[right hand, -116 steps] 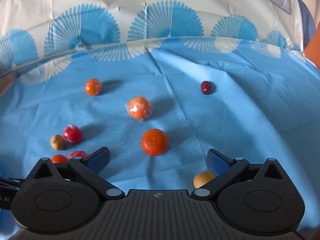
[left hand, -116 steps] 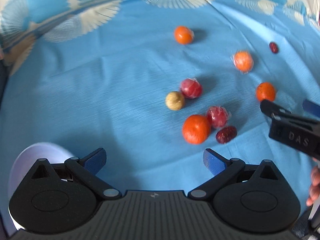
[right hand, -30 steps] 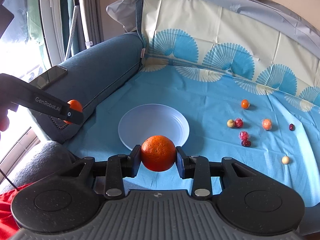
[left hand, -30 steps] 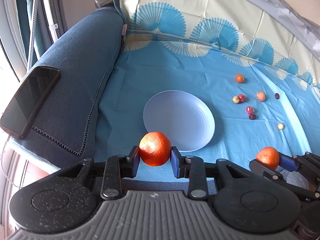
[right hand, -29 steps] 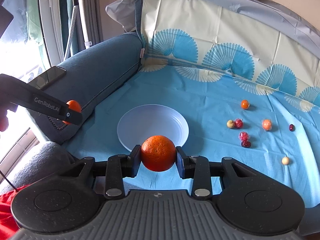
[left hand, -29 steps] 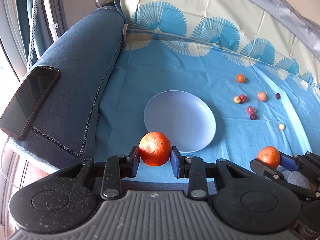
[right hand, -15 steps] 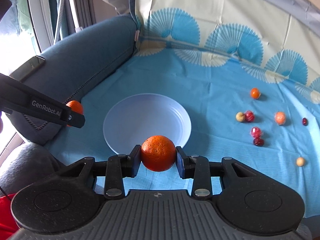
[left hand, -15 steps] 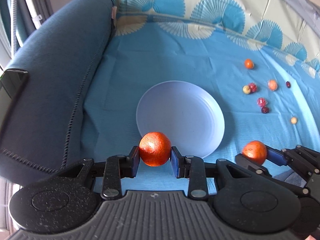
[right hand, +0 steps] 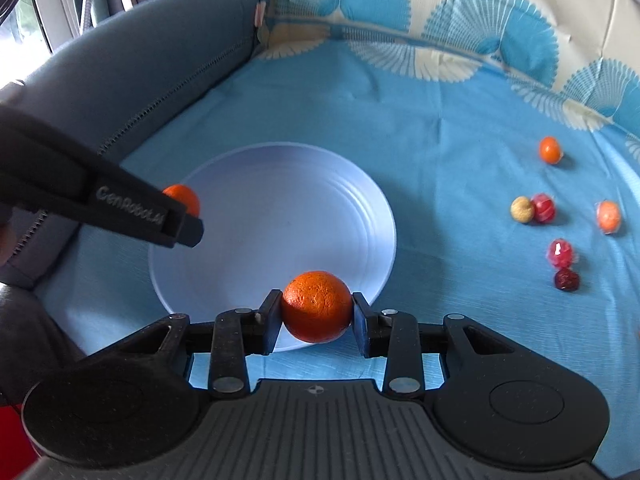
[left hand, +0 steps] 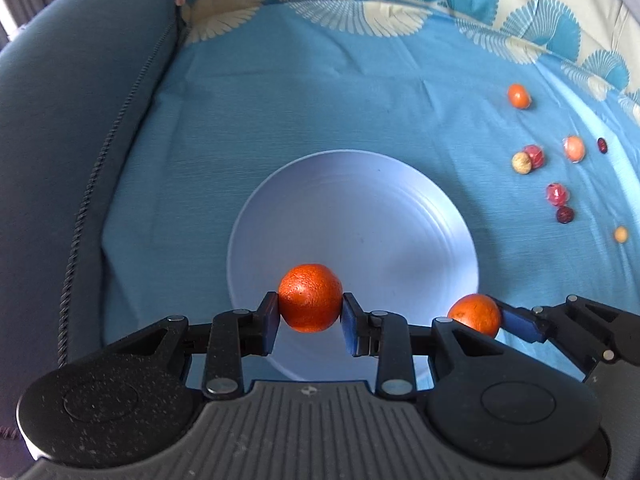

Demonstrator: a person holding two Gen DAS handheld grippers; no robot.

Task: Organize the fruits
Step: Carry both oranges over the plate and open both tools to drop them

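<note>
cloth (left hand: 340, 92): blue, fan-patterned border, spread flat | sofa arm (left hand: 72, 112): dark blue, at cloth's left edge

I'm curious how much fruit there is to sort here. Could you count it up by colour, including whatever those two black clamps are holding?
Orange: 4, one in the left gripper, one in the right gripper, one bare and one wrapped on the blue cloth
Red: 4
Tan: 2
Total: 10

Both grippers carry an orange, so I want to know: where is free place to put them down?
The pale plate is bare across its inside. The blue cloth lies free between plate and patterned backrest, and between plate and small fruits. It is crowded at the right, around the walnut and wrapped red fruits.
</note>
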